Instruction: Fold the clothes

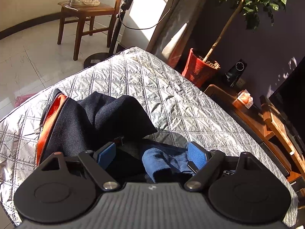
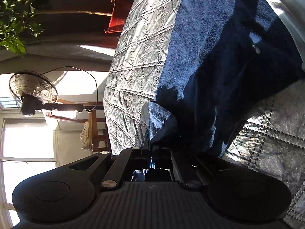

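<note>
Surface: a silver quilted bedspread with diamond stitching [image 1: 152, 87] covers the bed, sunlit, serving as the folding ground.
Garment: a dark navy fleece jacket with an orange zip lining [image 1: 99, 118] lies bunched on the quilt close in front of both tools, one part humped up, so it is not yet flat; I judge the fold is at an early stage.
Left gripper: the left gripper [image 1: 152, 154] hangs tilted down over the jacket, its blue pads spread wide either side of a rumpled fold, with nothing pinched; it looks parked ready to take a second hold.
Right gripper: the right gripper [image 2: 150, 148] is rolled onto its side, so the room looks tipped in its view. Its jaws are pressed together on a thin edge of the navy fabric, probably to lift and drag that edge over.
Pose: both point downward toward the bed, low over the cloth.
Further off: a red plant pot holding a leafy tree [image 1: 200, 68] stands beyond the far bed corner.
Far: a brown wooden chair [image 1: 83, 22] carries pale canvas sneakers [image 1: 83, 0], beside a black standing fan [image 2: 32, 93].
</note>
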A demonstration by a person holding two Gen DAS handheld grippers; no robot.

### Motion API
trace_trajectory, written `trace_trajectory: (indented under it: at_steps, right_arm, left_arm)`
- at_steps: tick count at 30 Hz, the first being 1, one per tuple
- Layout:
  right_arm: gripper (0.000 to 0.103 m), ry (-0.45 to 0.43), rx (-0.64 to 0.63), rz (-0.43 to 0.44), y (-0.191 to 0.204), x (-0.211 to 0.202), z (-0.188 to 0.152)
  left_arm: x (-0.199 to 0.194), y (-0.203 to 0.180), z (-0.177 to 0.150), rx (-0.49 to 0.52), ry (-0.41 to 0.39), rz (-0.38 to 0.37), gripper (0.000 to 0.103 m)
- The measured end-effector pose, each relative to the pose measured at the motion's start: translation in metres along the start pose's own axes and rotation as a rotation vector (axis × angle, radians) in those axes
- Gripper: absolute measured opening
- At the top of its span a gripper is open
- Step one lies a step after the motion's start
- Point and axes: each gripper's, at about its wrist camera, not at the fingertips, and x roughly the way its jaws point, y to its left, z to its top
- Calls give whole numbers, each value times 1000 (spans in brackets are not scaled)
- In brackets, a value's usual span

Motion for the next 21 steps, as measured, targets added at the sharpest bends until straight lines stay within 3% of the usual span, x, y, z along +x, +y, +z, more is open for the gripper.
trace_trajectory:
  at_steps: [5, 9, 12, 16, 19, 21]
  right_arm:
    - [1, -76, -147, 46, 49, -39, 22]
    - [1, -200, -288, 137, 102, -117, 43]
    - [1, -365, -344, 170, 114, -207, 45]
    - [1, -600, -352, 59, 81, -310, 25]
    - [1, -718, -240, -55, 23, -360, 2]
    - [1, -747, -138, -127, -20, -378, -8]
  left_arm:
    - [-1, 0, 0, -15, -7, 6, 81]
    - [1, -6, -3, 1, 11, -13, 81]
    - [1, -15, -7, 24, 24, -38, 81]
    - [0, -37, -18, 98, 41, -72, 81]
    - [0, -52, -27, 152, 51, -86, 81]
    - [2, -62, -34, 185, 63, -96, 81]
